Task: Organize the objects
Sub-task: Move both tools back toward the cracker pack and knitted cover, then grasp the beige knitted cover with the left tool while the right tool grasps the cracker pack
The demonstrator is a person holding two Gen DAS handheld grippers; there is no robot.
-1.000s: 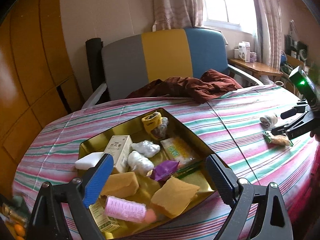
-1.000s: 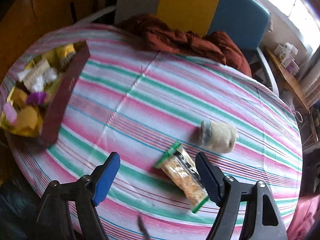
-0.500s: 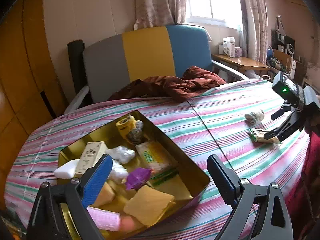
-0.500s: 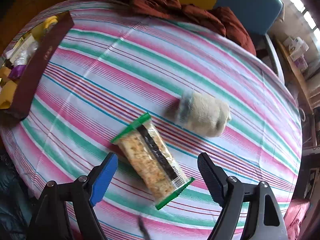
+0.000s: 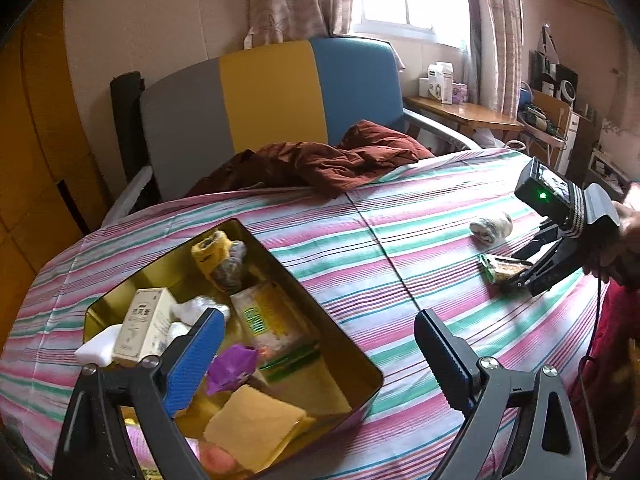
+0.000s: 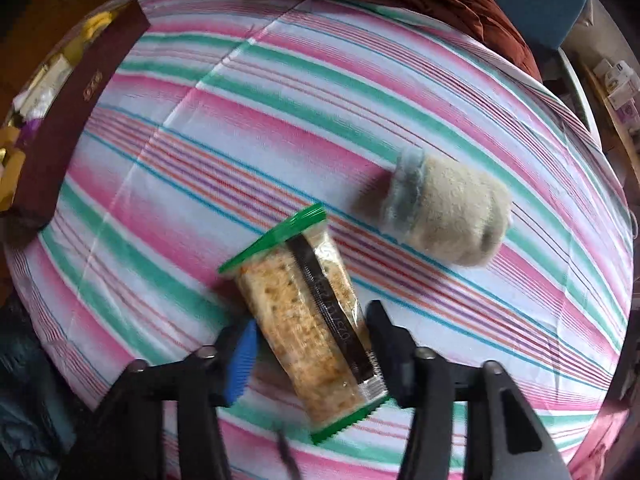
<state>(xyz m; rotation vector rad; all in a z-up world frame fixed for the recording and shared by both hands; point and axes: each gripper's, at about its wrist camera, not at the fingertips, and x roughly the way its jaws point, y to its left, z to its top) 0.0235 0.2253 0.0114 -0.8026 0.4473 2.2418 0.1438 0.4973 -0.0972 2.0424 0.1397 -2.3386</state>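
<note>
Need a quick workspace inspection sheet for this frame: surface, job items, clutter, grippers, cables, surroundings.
Surface: striped tablecloth, wrinkled.
Job's things: snack packet and rolled sock lie apart on the cloth; gold tin holds boxes and packets.
Clutter: brown garment at the table's far edge.
Grippers: right gripper has just been closing, jaws astride the packet; left gripper open, empty.
Cables: thin black lead under the right hand.
Surroundings: chair, side table.

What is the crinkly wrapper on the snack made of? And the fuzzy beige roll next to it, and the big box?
The green-edged clear snack packet looks like thin glossy plastic film: you see the crackers through it and it shines. The fuzzy beige roll seems to be knitted fabric, perhaps a rolled sock, with soft fluffy fibres. The gold-lined rectangular box looks like metal tin: its inside walls reflect like a mirror.
</note>
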